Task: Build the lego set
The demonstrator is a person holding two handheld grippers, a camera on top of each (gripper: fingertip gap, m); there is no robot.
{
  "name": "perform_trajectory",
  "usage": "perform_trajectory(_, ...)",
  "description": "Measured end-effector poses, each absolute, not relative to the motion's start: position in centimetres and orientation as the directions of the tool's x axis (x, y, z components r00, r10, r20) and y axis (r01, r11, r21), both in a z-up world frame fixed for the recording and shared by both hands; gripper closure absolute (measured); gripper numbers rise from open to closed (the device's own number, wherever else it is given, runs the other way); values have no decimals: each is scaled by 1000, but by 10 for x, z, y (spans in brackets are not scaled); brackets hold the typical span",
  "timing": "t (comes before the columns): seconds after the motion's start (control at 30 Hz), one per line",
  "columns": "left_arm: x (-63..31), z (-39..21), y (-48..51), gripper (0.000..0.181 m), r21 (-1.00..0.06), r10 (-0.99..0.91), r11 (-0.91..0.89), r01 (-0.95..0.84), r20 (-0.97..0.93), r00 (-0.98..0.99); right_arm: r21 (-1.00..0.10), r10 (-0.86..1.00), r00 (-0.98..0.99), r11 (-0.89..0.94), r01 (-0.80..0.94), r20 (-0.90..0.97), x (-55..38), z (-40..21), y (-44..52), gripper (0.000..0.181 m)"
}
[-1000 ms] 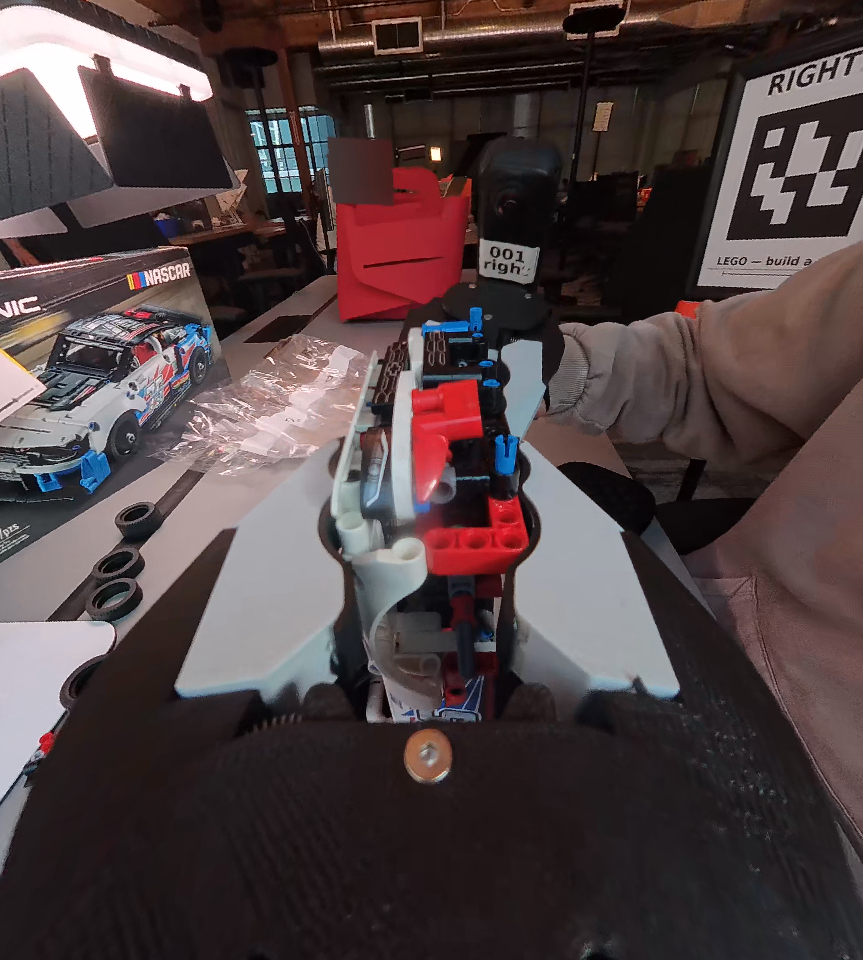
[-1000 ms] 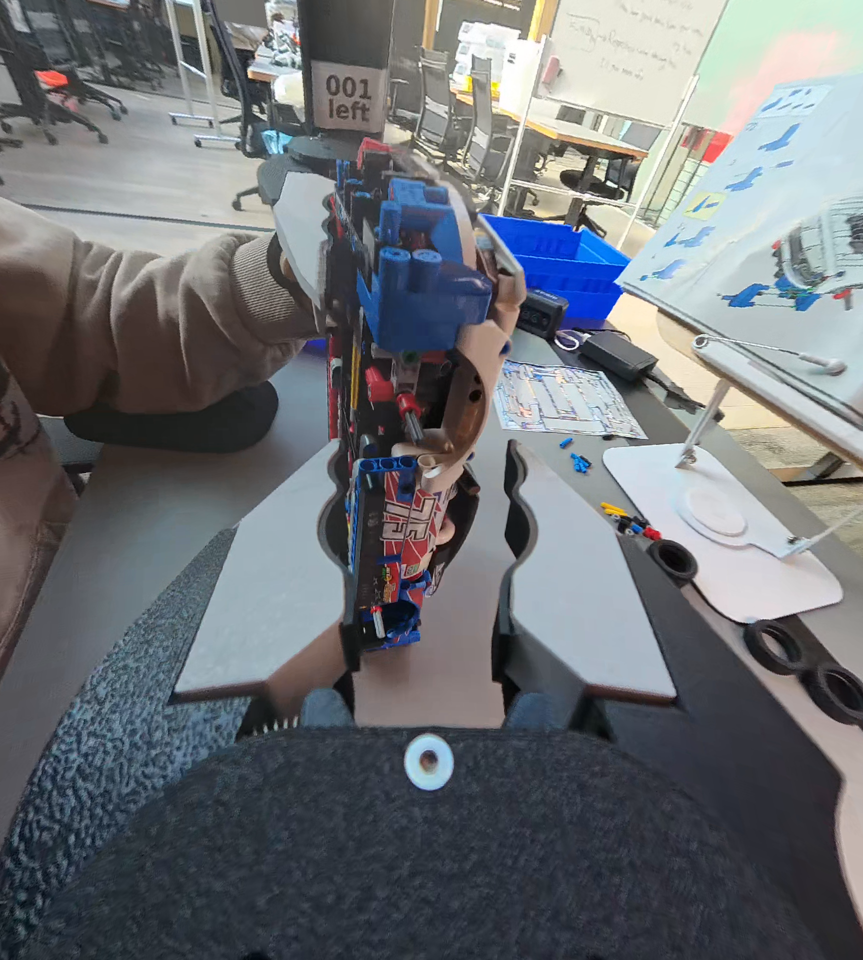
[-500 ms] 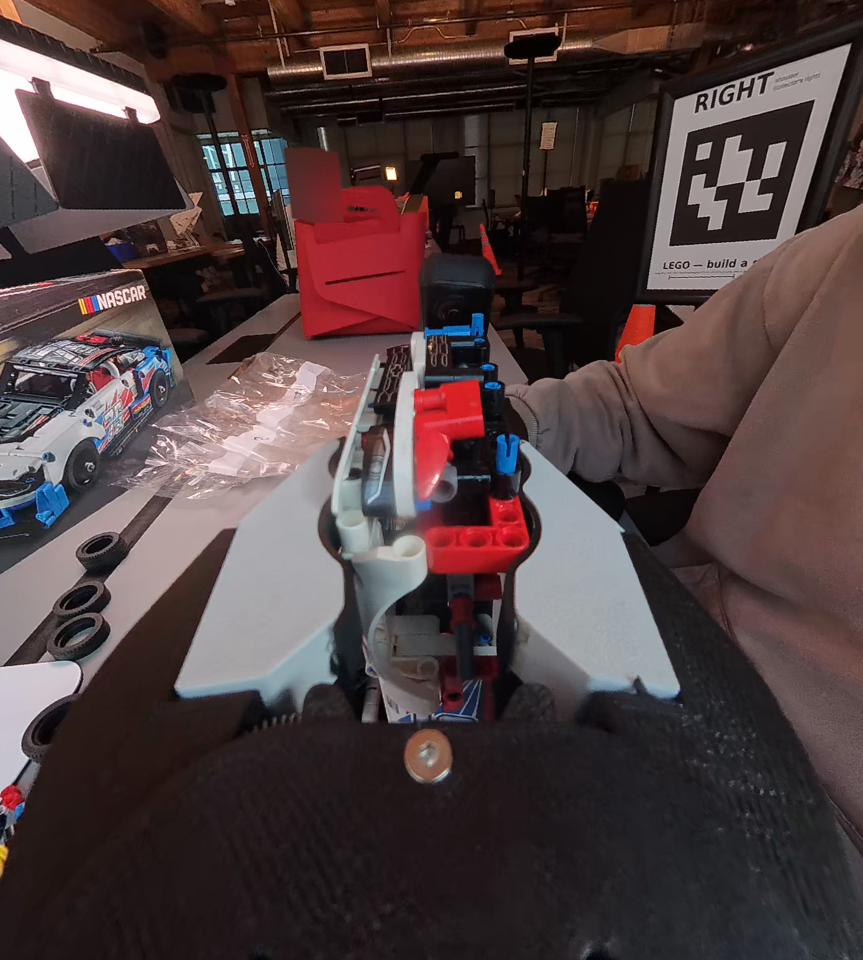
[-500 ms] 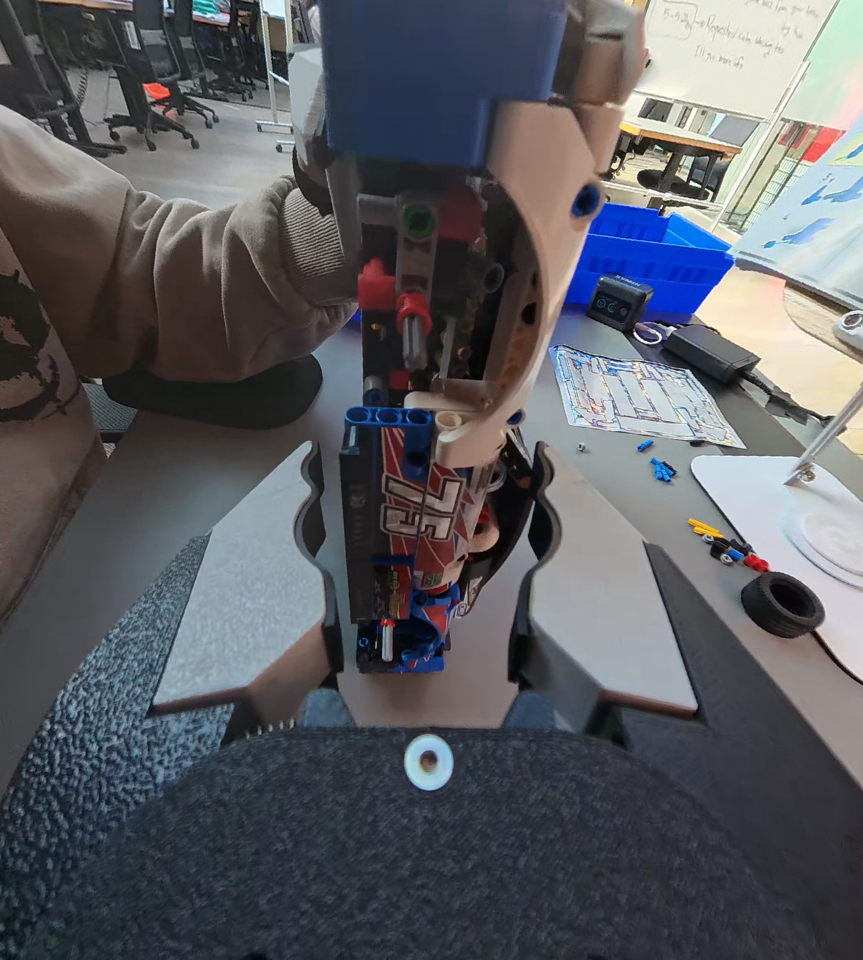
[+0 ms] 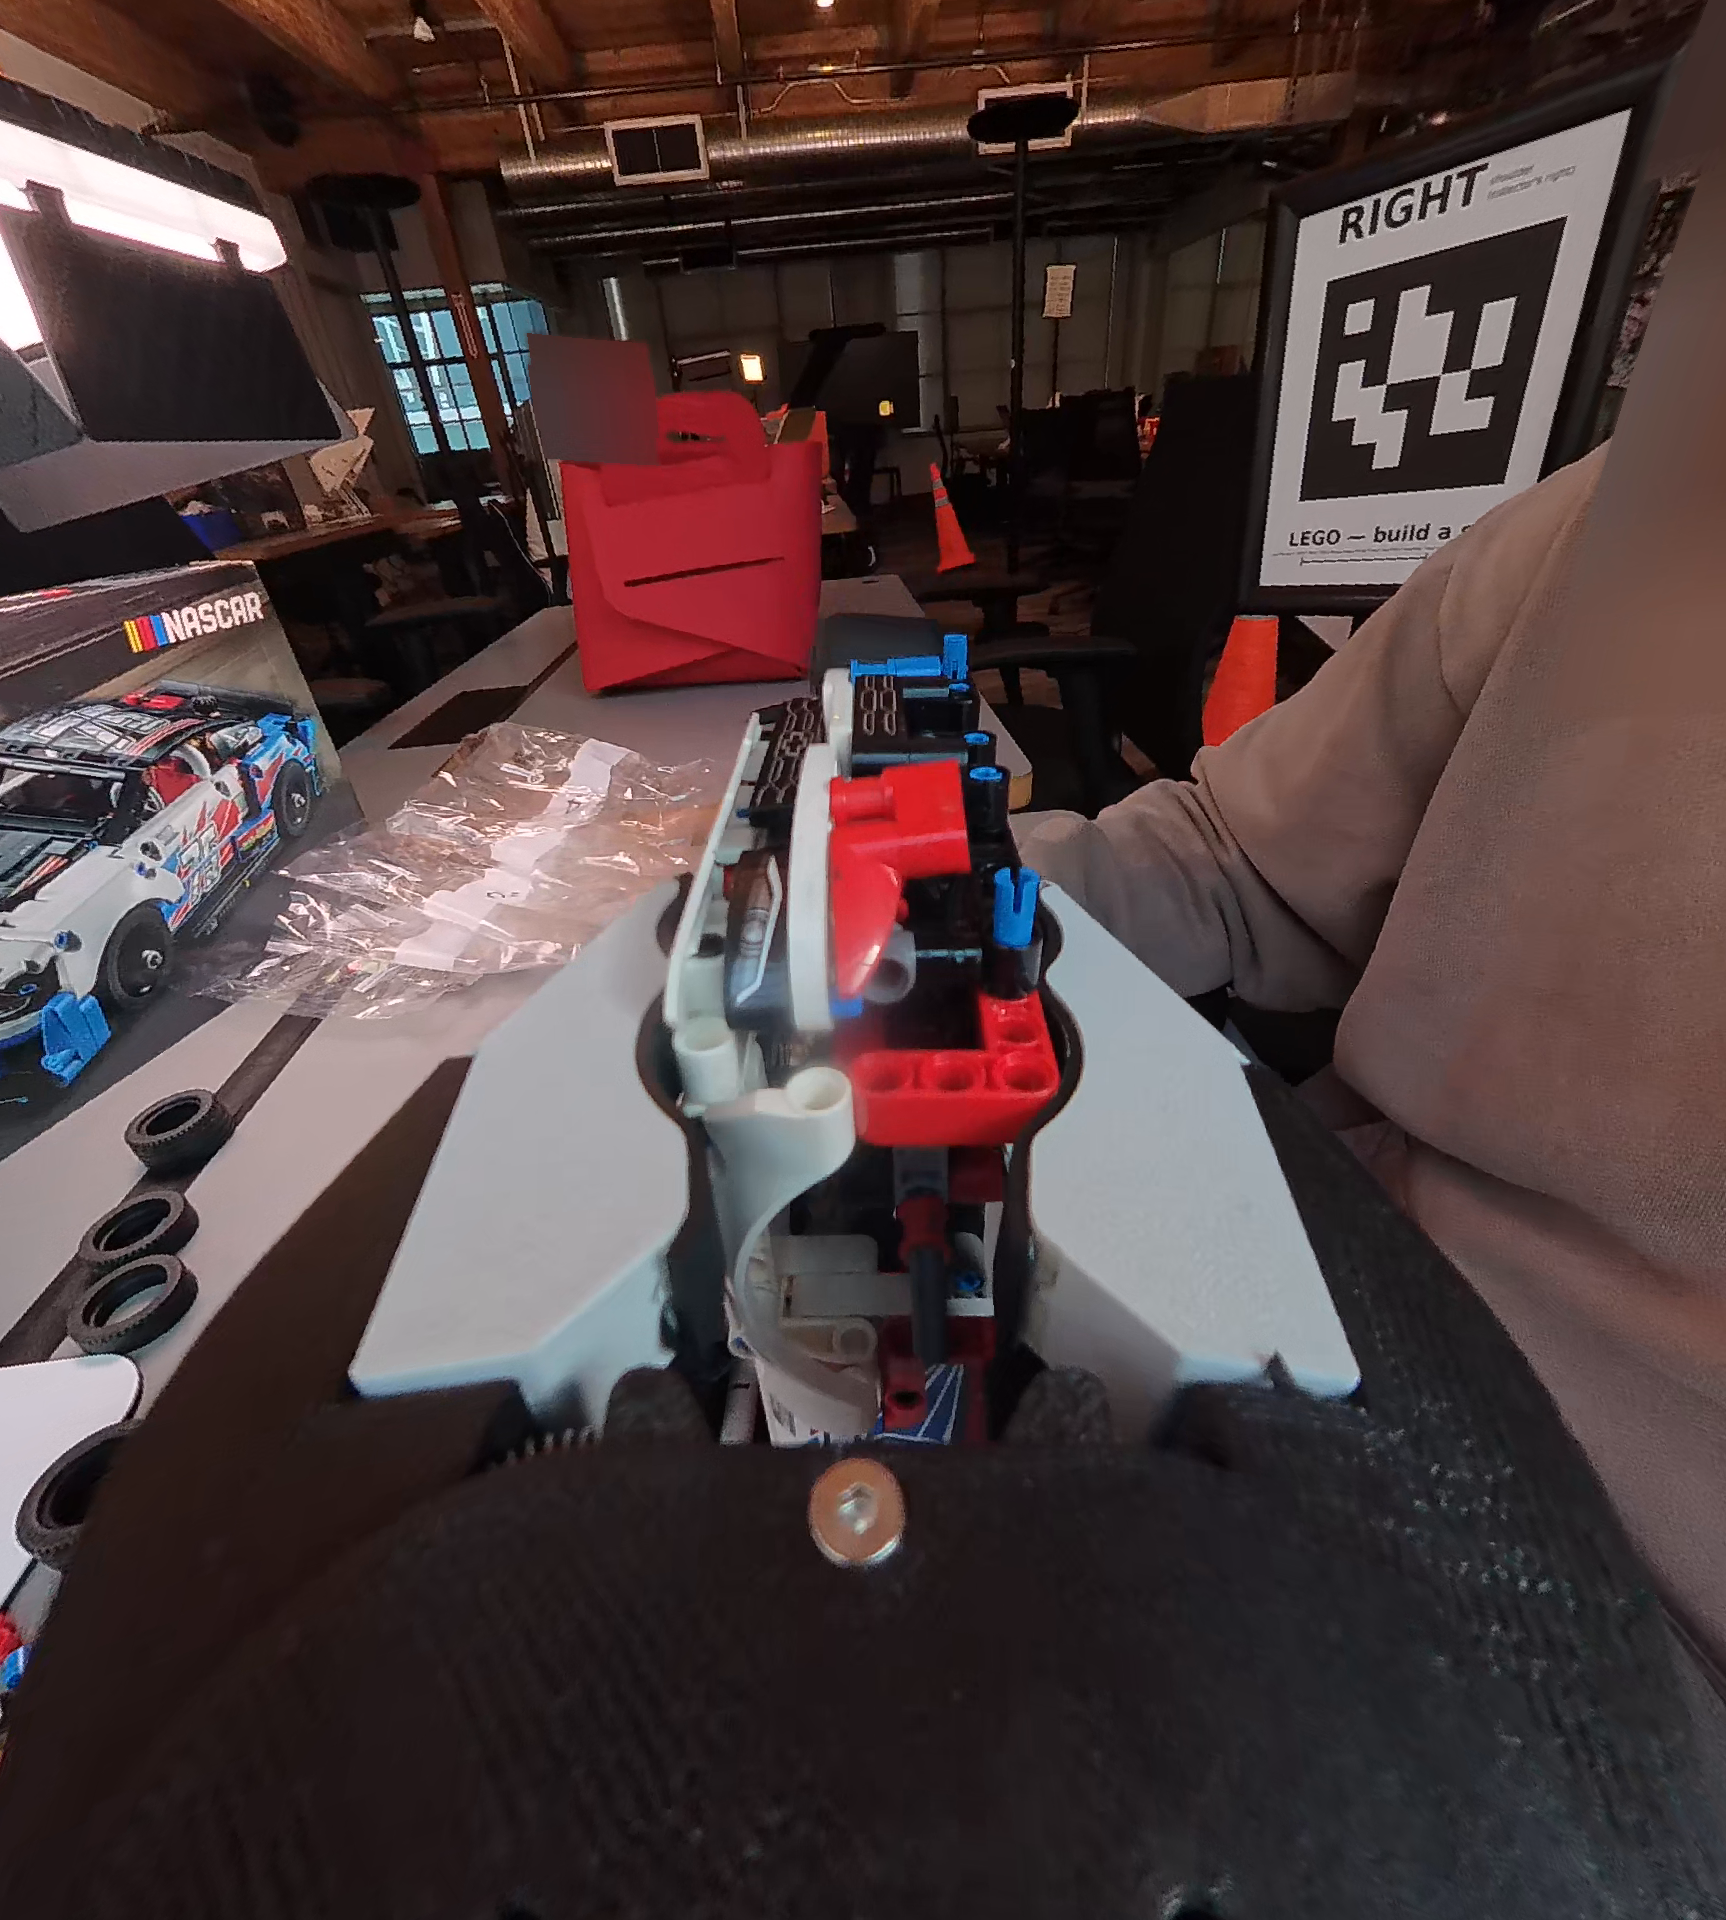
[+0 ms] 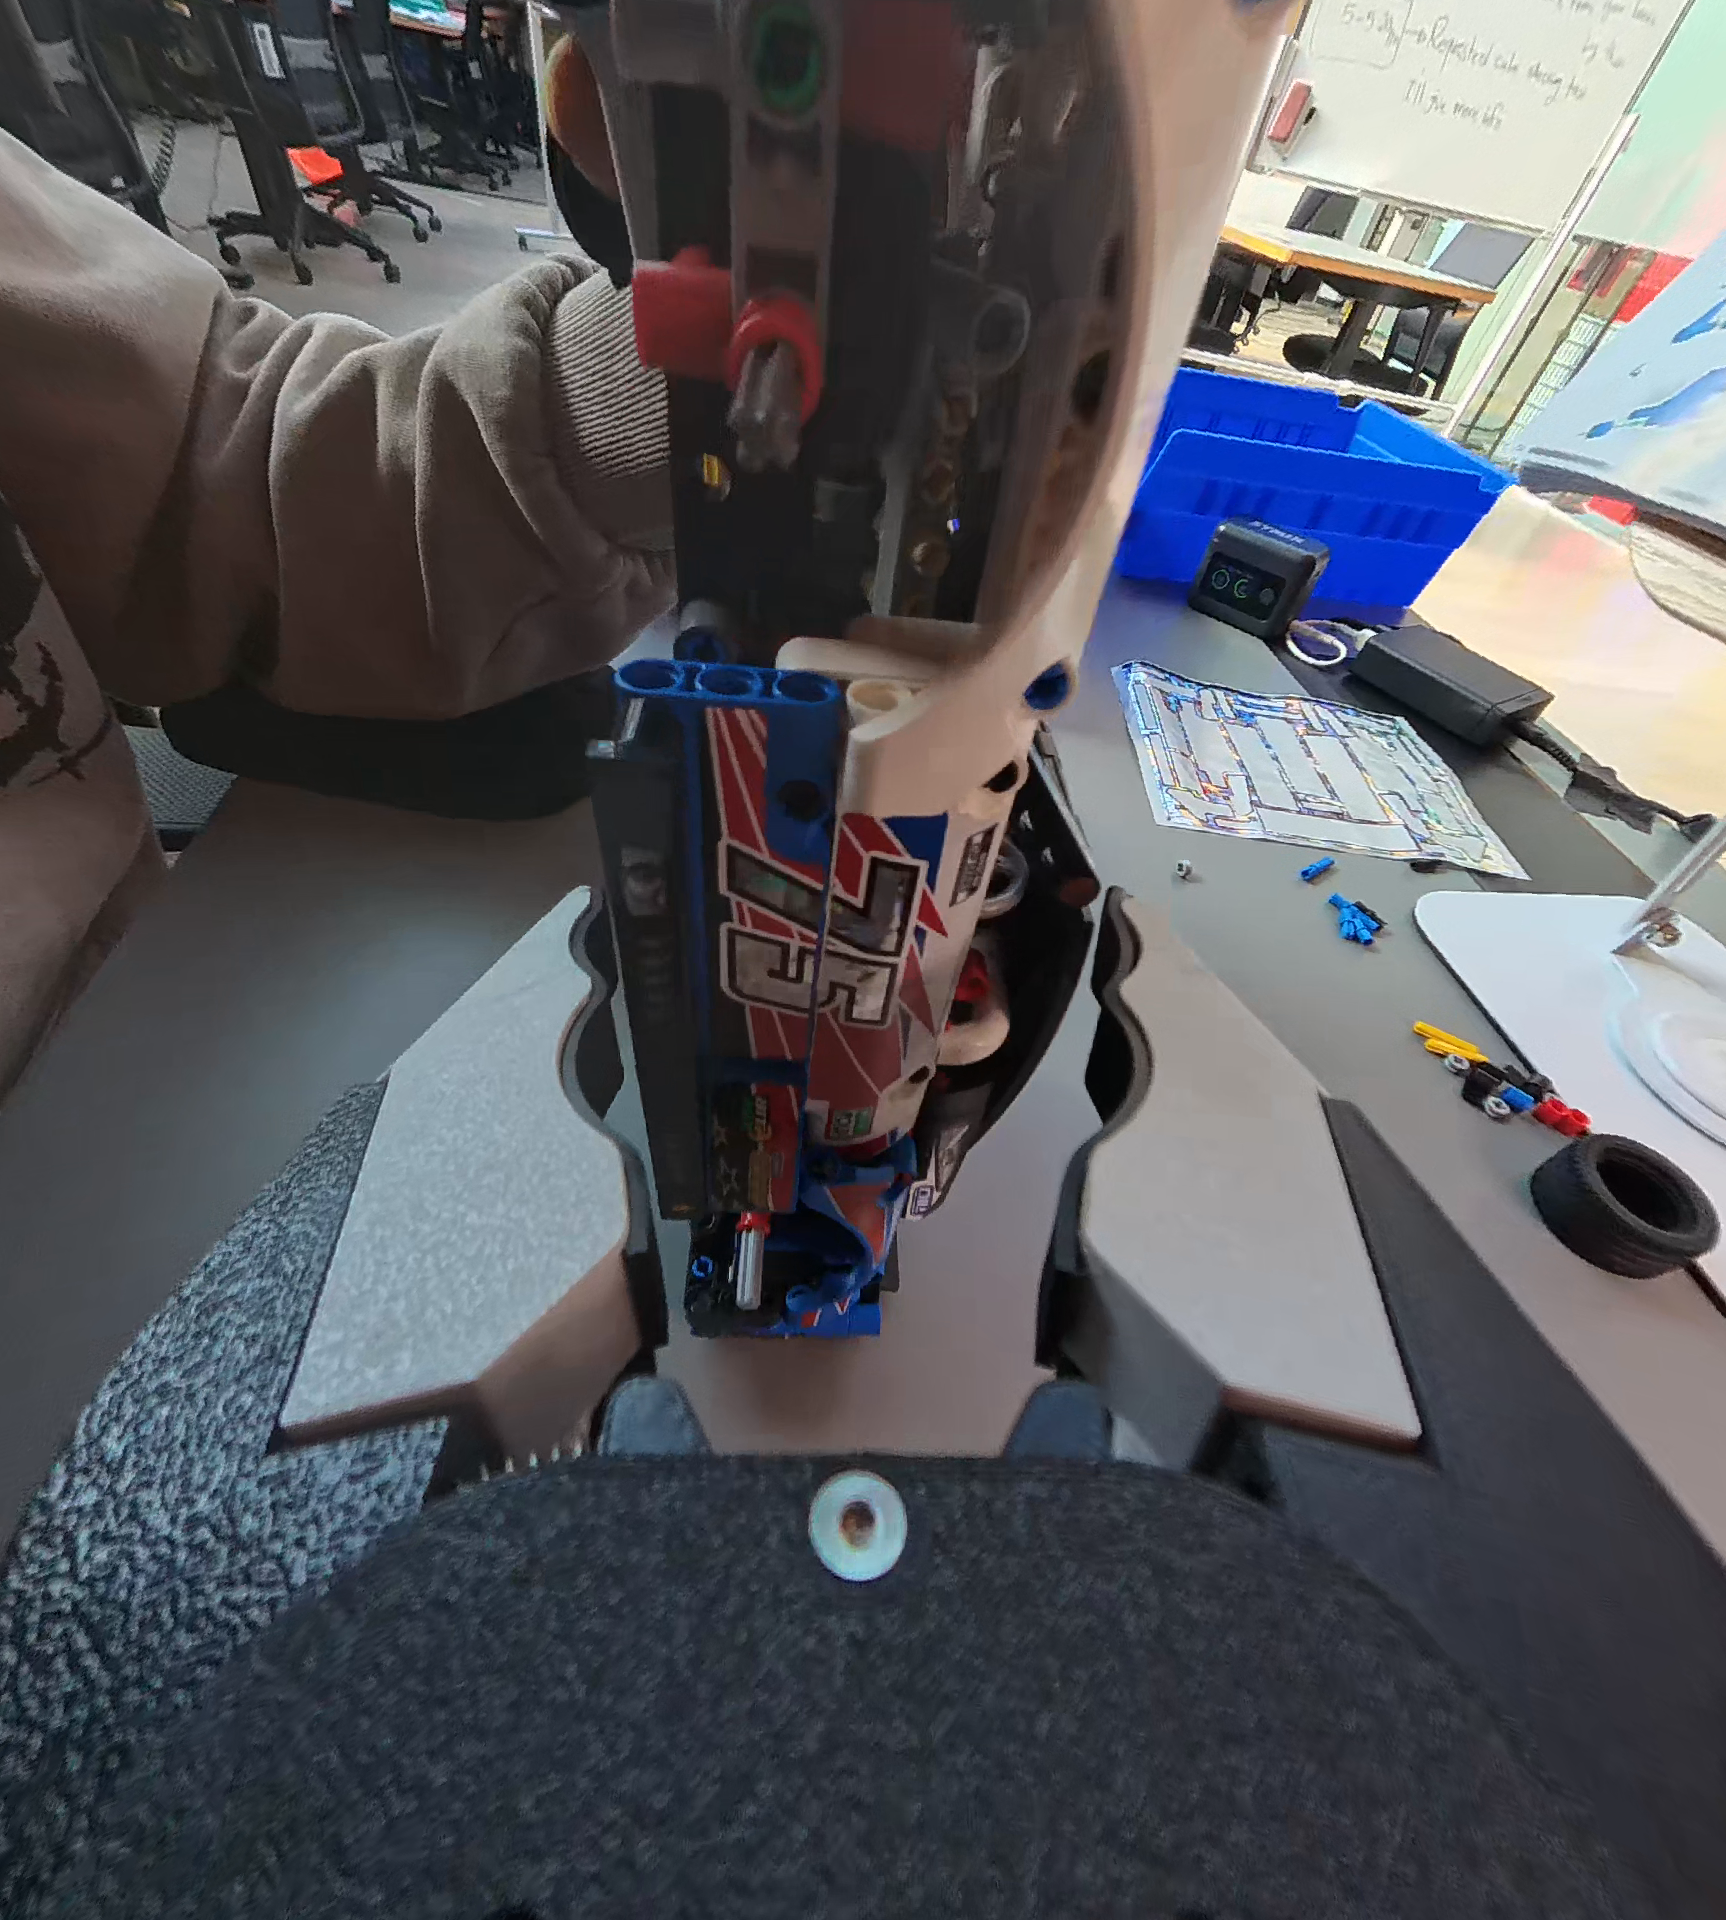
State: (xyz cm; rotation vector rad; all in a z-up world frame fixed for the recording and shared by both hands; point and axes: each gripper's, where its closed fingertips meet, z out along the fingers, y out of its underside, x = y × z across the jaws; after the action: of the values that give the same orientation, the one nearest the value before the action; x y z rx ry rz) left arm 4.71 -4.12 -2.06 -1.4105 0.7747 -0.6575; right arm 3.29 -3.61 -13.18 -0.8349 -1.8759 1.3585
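A part-built lego car [image 5: 900, 821] in red, white, blue and black is held on its side above the table. My left gripper [image 5: 859, 935] is shut on one end of it, with both fingers pressed against its sides. In the right wrist view the other end of the car [image 6: 807, 935], with a blue, red and white stickered panel, sits between the fingers of my right gripper [image 6: 851, 914]. Its jaws stand wide around the car, with a gap on the right side. The far end of the car fills the top of this view, very close and blurred.
The set's box [image 5: 90, 810], clear plastic bags [image 5: 485, 873], loose tyres [image 5: 137, 1299] and a red bag [image 5: 693, 582] lie on the left. A blue bin [image 6: 1295, 488], sticker sheet [image 6: 1306, 769], small loose pieces [image 6: 1503, 1091], a tyre [image 6: 1623, 1205] and a white stand base [image 6: 1565, 987] are on the right. Some 11 centimeters of space lies between my two pairs of fingers.
My right gripper has slid forward along the car and its jaws have widened. The car now looms larger in its view. The left gripper keeps its hold.
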Motion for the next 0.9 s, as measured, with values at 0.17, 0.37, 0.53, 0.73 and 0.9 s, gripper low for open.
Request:
perform_trajectory(0.17, 48, -20, -42, 121, -997, -798, 70, -40, -80, 597, -968, 821, -553, 233, 96, 143, 28, -138, -38, 94)
perform_trajectory(0.37, 49, -19, -43, 121, -997, -805, 77, -25, -76, 589, -967, 818, -557, 236, 95, 145, 30, -141, -38, 90)
perform_trajectory(0.53, 49, -19, -43, 121, -996, -811, 86, -12, -77, 581, -959, 822, -549, 256, 123, 149, 29, -151, -38, 83)
perform_trajectory(0.73, 49, -18, -44, 121, -995, -813, 97, -10, -85, 577, -951, 840, -505, 290, 111, 197, 23, -157, -38, 94)
perform_trajectory(0.9, 53, -19, -46, 121, -992, -812, 120, -46, -125, 571, -944, 844, -481, 317, 92, 237, 23, -155, -34, 95)
